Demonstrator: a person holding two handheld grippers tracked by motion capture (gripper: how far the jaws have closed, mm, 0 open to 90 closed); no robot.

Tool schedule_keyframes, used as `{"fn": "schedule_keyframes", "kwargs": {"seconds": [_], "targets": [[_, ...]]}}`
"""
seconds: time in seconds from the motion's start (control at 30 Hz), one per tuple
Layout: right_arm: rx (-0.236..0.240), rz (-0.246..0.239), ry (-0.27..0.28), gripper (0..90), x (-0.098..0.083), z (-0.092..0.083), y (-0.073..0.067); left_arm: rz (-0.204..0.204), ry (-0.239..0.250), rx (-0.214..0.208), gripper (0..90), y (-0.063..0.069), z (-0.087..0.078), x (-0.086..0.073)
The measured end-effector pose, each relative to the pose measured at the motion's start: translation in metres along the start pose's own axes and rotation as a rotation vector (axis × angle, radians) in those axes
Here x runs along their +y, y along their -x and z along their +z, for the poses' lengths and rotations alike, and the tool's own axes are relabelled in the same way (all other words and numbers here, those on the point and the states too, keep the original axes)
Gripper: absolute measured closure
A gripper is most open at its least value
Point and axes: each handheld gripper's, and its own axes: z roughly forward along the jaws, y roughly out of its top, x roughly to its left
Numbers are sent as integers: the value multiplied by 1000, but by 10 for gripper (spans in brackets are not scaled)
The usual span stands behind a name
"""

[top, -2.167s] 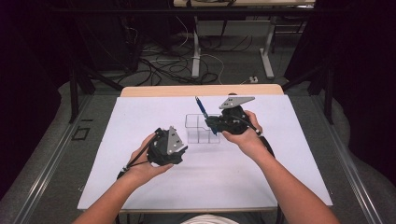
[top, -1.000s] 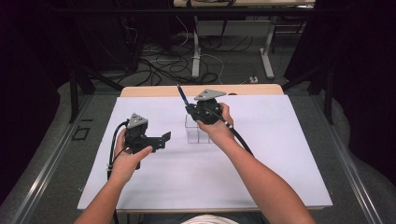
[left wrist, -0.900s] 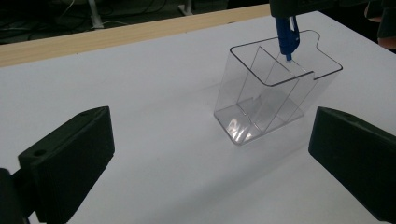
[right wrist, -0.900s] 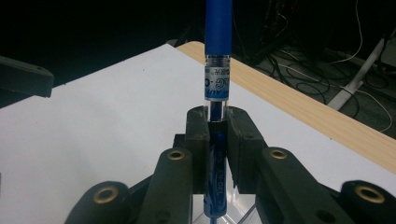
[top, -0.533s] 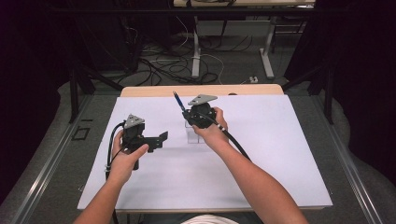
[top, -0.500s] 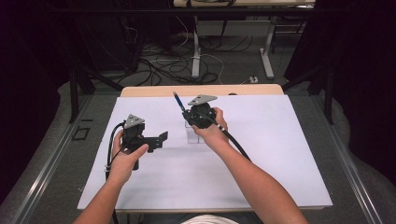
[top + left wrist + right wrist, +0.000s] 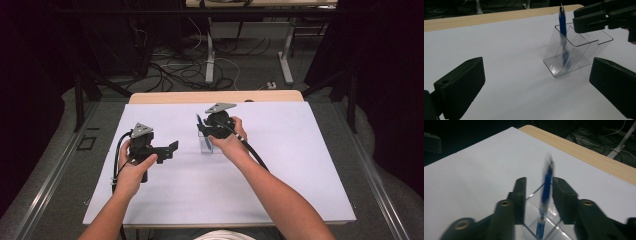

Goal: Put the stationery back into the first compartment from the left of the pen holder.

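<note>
A clear plastic box with inner dividers stands on the white sheet, tilted in the left gripper view. A blue pen stands nearly upright with its lower end inside the box. The pen is blurred. My right gripper hovers just above the box rim. Its jaws are parted around the pen with a gap on the left side, so the right gripper is open. My left gripper is held left of the box, open wide and empty.
The white sheet covers the table, with a wooden strip along its far edge. Cables and table legs lie on the floor beyond. Dark frame rails run down both sides of the table.
My right gripper came left and down over the box, and the pen sank from well above the rim into it. The left gripper drew away to the left, then held still.
</note>
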Motion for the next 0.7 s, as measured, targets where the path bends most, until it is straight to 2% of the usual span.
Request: {"fn": "schedule_keyframes", "kwargs": {"seconds": [0.17,0.27,0.3,0.33,0.43,0.5,0.67,0.7], "targets": [[-19,17,8,385,-2,-18,9,-20,8,4,5,-2,-1,0],[-13,50,32,369,-3,-33,13,-21,10,1,5,-3,-3,0],[-4,55,44,338,-4,-38,14,-16,8,5,5,-4,-4,0],[-2,66,52,297,-5,-43,15,-28,9,2,5,-4,-4,0],[-3,86,58,290,-10,-56,18,-35,11,-1,5,-6,-5,0],[-17,87,59,268,-14,-66,20,-42,16,-5,5,-6,-5,0],[-36,125,50,246,-28,-84,27,-41,11,-9,5,-9,-7,-1],[-36,132,38,206,-31,-88,29,-49,13,-9,5,-9,-7,-1]]}}
